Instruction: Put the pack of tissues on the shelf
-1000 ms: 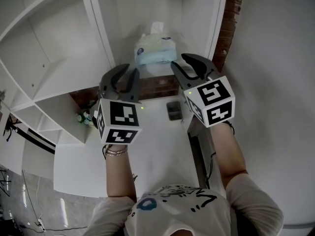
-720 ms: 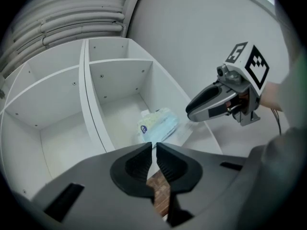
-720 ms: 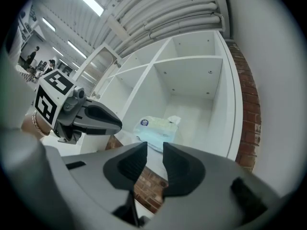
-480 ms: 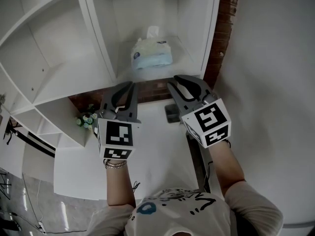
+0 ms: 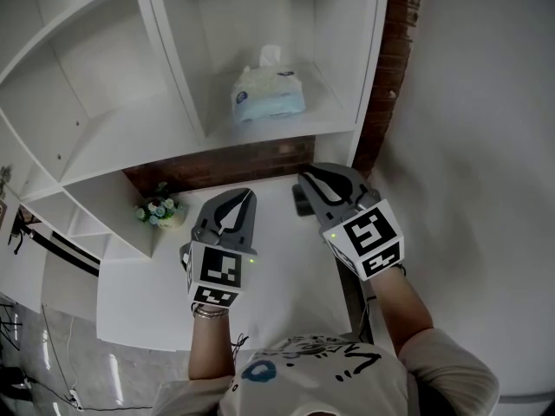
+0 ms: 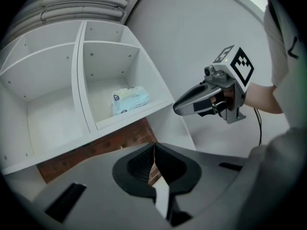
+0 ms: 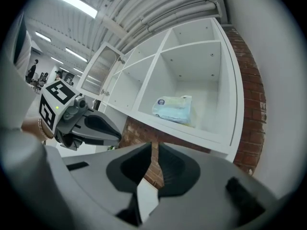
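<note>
Tissues first: in the head view the pack of tissues (image 5: 269, 94) lies in the upper middle of the frame, on the floor of the right-hand compartment of the white shelf (image 5: 277, 135). We judge the placing done, since nothing grips it. Both tools hang lower in the frame over the white surface (image 5: 269, 267), well apart from the pack, which we take as keeping clear so nothing nudges it. The left gripper (image 5: 249, 194) has its jaws clenched together and empty. The right gripper (image 5: 309, 178) points toward the strip of brick wall (image 5: 225, 159) under the shelf. In the left gripper view our jaws meet in a thin line at lower centre with nothing between them. The pack (image 6: 129, 99) shows left of centre, resting flat near the compartment's front edge. It is a soft, pale blue-green wrapper with a dark oval label on the end facing us. In the right gripper view the jaws at lower centre have just been closing and stand a narrow slit apart, brick showing through and nothing held. The pack (image 7: 172, 108) sits right of centre, slightly crumpled, free of the side walls. Whether it touches the back panel we cannot tell.
</note>
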Demonstrator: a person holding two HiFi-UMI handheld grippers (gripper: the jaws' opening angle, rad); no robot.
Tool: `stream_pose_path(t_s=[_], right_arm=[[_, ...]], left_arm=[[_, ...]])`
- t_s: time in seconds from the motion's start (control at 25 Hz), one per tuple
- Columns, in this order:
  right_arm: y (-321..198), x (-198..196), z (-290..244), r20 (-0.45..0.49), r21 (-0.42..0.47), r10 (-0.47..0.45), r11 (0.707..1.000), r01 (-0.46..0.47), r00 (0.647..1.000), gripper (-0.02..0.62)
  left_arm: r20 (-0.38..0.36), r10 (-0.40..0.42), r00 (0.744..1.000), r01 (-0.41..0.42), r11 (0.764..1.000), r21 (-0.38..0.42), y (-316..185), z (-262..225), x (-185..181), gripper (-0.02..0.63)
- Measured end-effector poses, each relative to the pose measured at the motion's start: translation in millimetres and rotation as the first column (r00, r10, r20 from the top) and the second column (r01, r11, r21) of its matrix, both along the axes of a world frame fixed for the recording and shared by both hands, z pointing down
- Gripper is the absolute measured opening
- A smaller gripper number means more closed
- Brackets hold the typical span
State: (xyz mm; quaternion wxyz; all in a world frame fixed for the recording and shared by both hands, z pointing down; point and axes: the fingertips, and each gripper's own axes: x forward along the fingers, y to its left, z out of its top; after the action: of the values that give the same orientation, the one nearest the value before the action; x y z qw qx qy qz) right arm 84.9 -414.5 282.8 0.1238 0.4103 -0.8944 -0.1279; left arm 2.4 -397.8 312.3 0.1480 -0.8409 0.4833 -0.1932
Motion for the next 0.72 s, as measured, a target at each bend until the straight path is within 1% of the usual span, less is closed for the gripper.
stream_pose_path(t_s=[0.16,0.36,0.52,0.72], right_arm=[[7.1,-5.3,16.3,-0.01,-0.025,-0.014,1.0,0.014,1.0,0.054],[16.0,-8.8,36.7,0.003,-0.069,-0.027,0.997,0.027,1.0,0.051],[23.1,-8.2,50.7,0.012,-0.106,-0.034,0.994,0.035,0.999,0.051],[31.7,-5.3,60.4,0.021,-0.134,-0.032,0.99,0.034,0.999,0.046]], left_arm=[[-0.033,0.012,0.999,-0.013,1.0,-0.018,7.3,9.9,-0.4,0.02],[-0.043,0.018,0.999,-0.02,0.999,-0.041,15.3,25.9,1.1,0.02],[-0.048,0.003,0.999,-0.006,0.997,-0.076,19.7,42.5,0.7,0.02],[-0.063,0.031,0.998,-0.038,0.993,-0.113,27.1,58.2,7.1,0.02]])
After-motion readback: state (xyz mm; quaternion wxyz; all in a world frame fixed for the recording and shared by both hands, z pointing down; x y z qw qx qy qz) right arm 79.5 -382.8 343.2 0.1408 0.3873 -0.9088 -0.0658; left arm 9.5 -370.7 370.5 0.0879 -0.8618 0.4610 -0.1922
